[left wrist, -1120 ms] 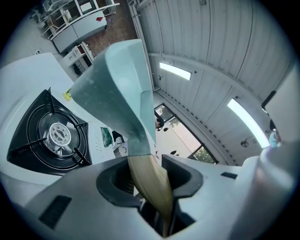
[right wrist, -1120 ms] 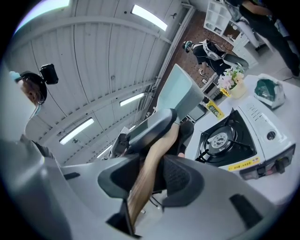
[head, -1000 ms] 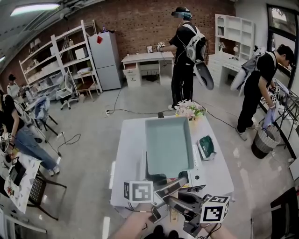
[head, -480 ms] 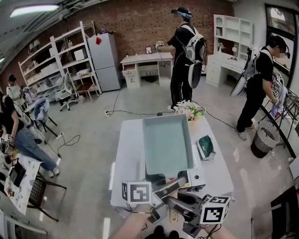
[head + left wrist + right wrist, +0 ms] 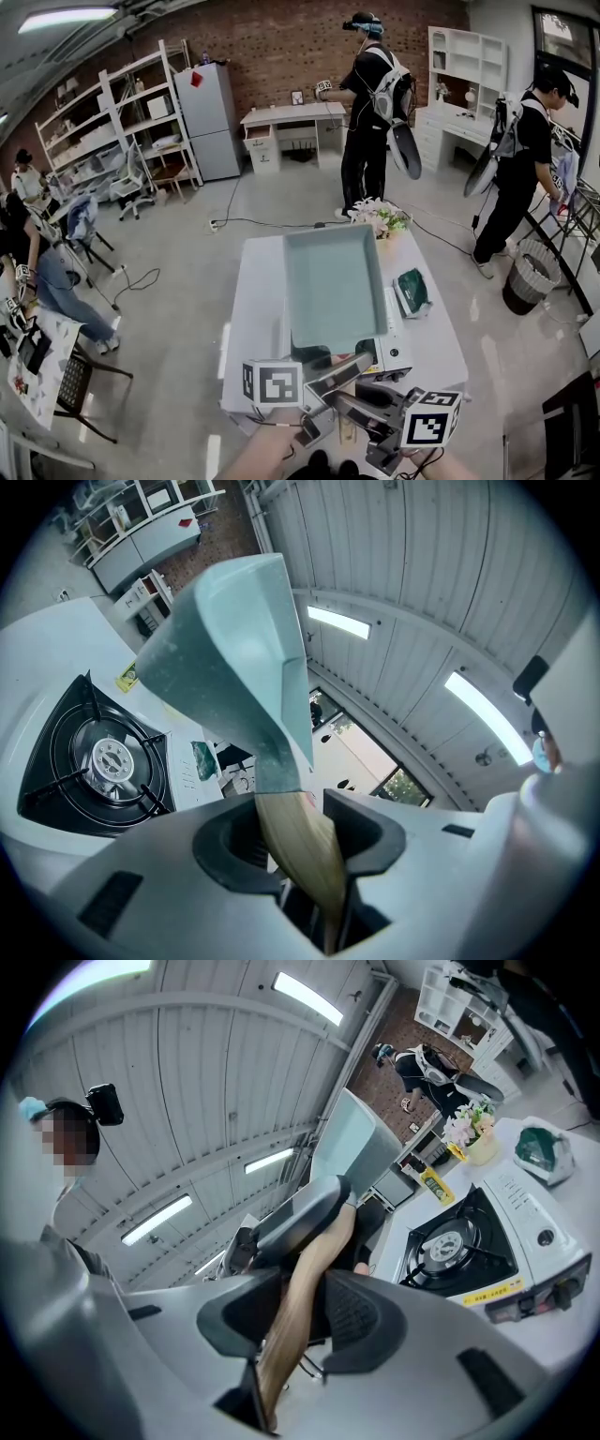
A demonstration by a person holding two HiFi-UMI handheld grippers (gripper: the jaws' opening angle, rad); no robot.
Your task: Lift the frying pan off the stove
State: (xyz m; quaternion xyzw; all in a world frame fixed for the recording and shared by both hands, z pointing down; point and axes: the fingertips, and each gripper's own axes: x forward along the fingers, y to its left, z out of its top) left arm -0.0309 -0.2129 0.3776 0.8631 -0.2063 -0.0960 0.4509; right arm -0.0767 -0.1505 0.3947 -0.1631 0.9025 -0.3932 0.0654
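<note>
Both the left gripper [image 5: 300,834] and right gripper [image 5: 300,1324] clamped the wooden handle [image 5: 279,803] of the frying pan [image 5: 336,281] (stiff, probably nose-heavy), clear above the stove [image 5: 98,761].

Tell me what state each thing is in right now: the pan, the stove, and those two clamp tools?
frying pan: raised in the air, empty.
pan handle: clamped by both tools.
left hand-held gripper: shut on the pan handle.
right hand-held gripper: shut on the pan handle.
stove: burner bare, no flame visible.
</note>
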